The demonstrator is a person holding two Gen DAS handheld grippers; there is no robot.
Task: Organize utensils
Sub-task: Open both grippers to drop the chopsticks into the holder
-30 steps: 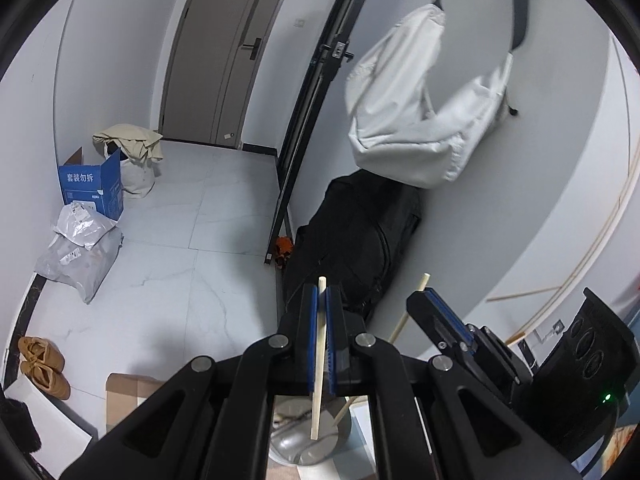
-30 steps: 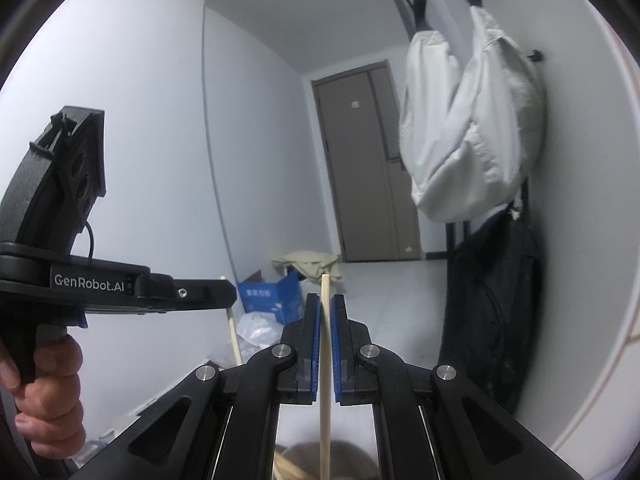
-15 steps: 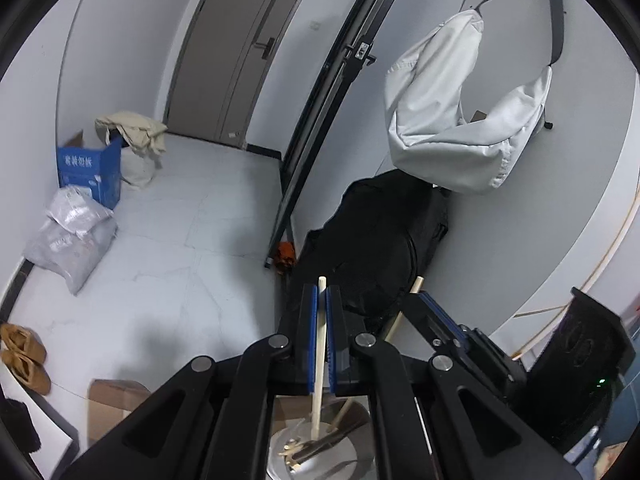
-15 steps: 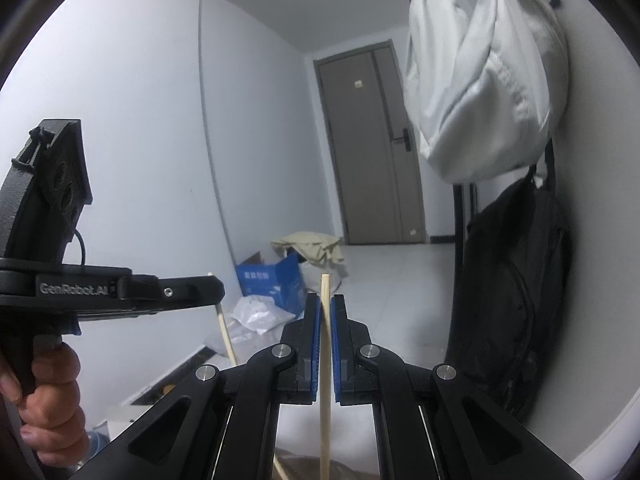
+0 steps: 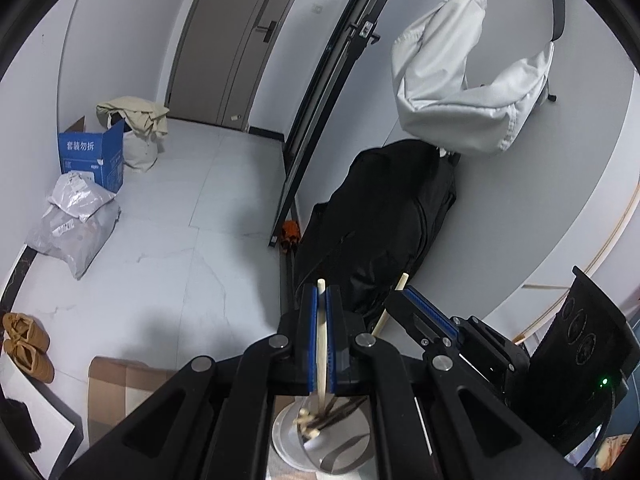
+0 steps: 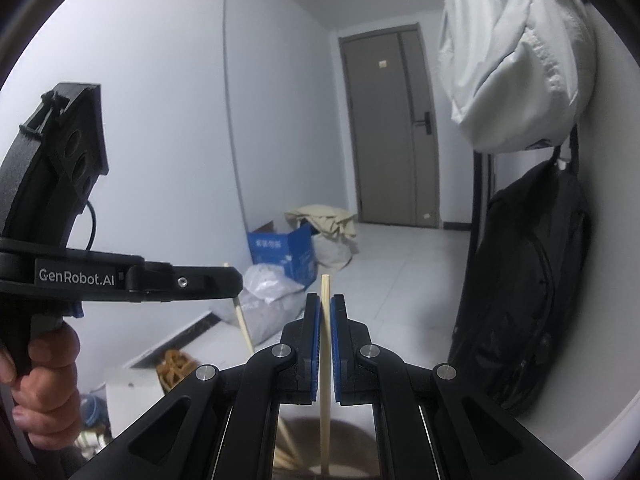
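Note:
My left gripper point(image 5: 321, 295) is shut on a pale wooden chopstick point(image 5: 321, 344) held upright, its lower end reaching down into a round metal holder point(image 5: 320, 444) that contains several dark and pale sticks. To its right the right gripper point(image 5: 420, 308) grips a second chopstick point(image 5: 390, 304). In the right wrist view my right gripper point(image 6: 326, 304) is shut on its chopstick point(image 6: 325, 360), whose lower end dips toward a round container point(image 6: 344, 452) at the bottom edge. The left gripper point(image 6: 224, 280), held by a hand point(image 6: 44, 392), is at the left with its chopstick point(image 6: 245, 328) slanting down.
A black backpack point(image 5: 384, 232) leans on the wall under a hanging white bag point(image 5: 464, 92). On the floor are a blue box point(image 5: 92, 156), grey parcels point(image 5: 76, 220), tan shoes point(image 5: 26, 340) and a cardboard box point(image 5: 120, 384). A dark door point(image 6: 392, 128) closes the hallway.
Both grippers have sunk with their chopsticks. The metal holder with its sticks has come further into the left wrist view, and the chopstick ends now reach into it.

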